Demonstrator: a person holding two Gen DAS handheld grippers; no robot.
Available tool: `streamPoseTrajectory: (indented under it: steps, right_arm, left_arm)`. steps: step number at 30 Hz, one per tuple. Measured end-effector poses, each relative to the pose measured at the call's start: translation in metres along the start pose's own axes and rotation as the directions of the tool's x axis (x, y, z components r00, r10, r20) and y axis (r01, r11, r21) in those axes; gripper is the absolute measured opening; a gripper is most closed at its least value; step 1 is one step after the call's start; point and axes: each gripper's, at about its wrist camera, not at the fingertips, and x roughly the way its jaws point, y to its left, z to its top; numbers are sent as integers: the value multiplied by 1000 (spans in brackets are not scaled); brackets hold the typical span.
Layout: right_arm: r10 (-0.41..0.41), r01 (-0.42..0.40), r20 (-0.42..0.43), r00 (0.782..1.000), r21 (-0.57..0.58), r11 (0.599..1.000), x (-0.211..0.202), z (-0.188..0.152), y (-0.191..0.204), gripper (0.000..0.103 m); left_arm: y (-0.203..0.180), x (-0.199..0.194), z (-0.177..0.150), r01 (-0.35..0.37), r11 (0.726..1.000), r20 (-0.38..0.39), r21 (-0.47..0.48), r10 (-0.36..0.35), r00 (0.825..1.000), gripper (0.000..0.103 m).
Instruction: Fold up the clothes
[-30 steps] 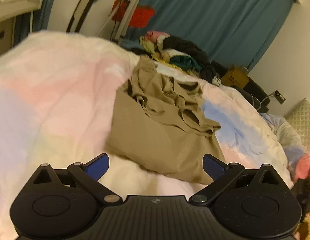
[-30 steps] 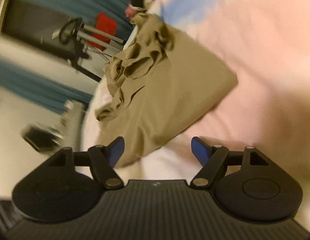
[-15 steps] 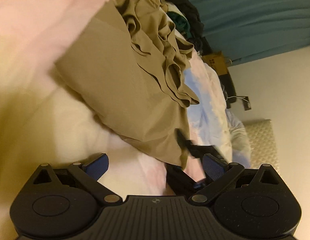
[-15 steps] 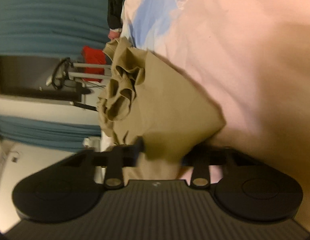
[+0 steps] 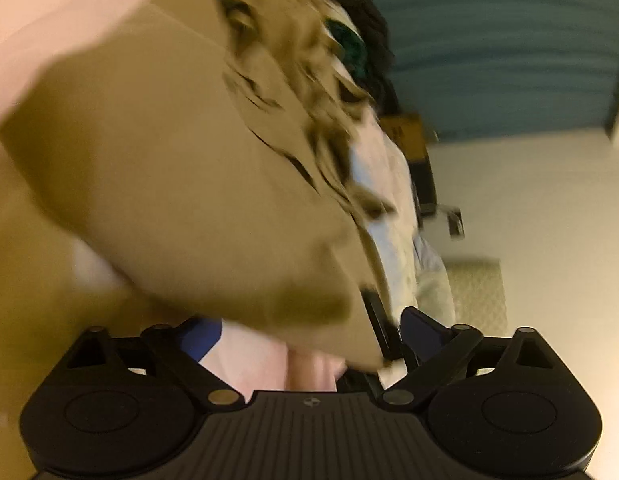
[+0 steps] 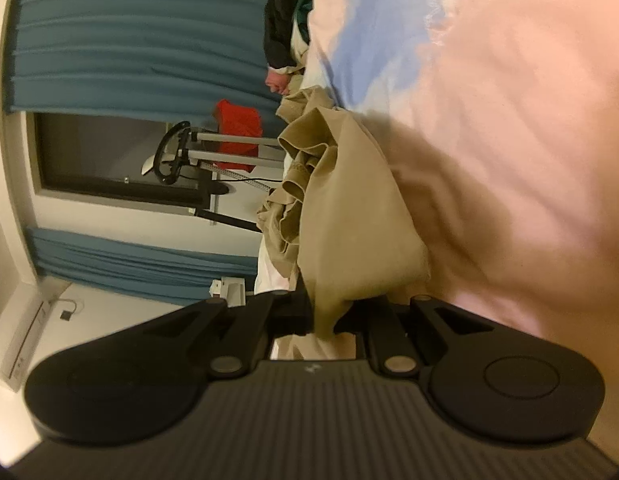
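A tan garment (image 5: 181, 184) lies partly folded on a pastel bed cover (image 5: 45, 8), its crumpled end toward the far side. My left gripper (image 5: 309, 332) is open, its blue fingertips (image 5: 419, 326) astride the garment's near edge, which droops between them. My right gripper (image 6: 329, 316) is shut on the garment's corner (image 6: 349, 240) and lifts it off the cover (image 6: 509, 120). Part of the right gripper shows dark in the left wrist view (image 5: 375, 320), beside the left gripper's right finger.
A pile of other clothes (image 5: 361, 36) lies at the bed's far end before teal curtains (image 5: 489, 40). A treadmill with a red item (image 6: 237, 132) stands beyond the bed. A cardboard box (image 5: 403, 132) sits by the wall.
Both grippers have moved in to the garment's near edge. The right gripper has shut on its corner and raised it. The left gripper has come closer, still open, the view rolling.
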Motion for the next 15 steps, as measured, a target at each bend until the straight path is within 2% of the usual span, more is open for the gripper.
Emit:
streamPoseTrajectory:
  steps: [5,10,11,13,15]
  right_arm:
    - [14,-14,13,1000,11,1000,-3,1,5,10]
    - [-1,1,34,999,-12,1000,-7,5,5,10]
    - [-7,7,38,999,-20,1000,-7,5,6,10]
    - [-16,17,39,999,-28,999,-6,4,5,10]
    - [-29,31,42,999,-53,998,-8,1,4,10]
  left_arm:
    - [21,-8,12,41,994,65,-103,-34,997,65]
    - [23,-29,11,0,996,185,-90,17,983,46]
    - [24,-31,11,-16,995,205,-96,36,978,39]
    - [28,-33,12,-18,995,222,-100,40,974,37]
    - [29,-31,14,-15,996,222,-93,35,974,29]
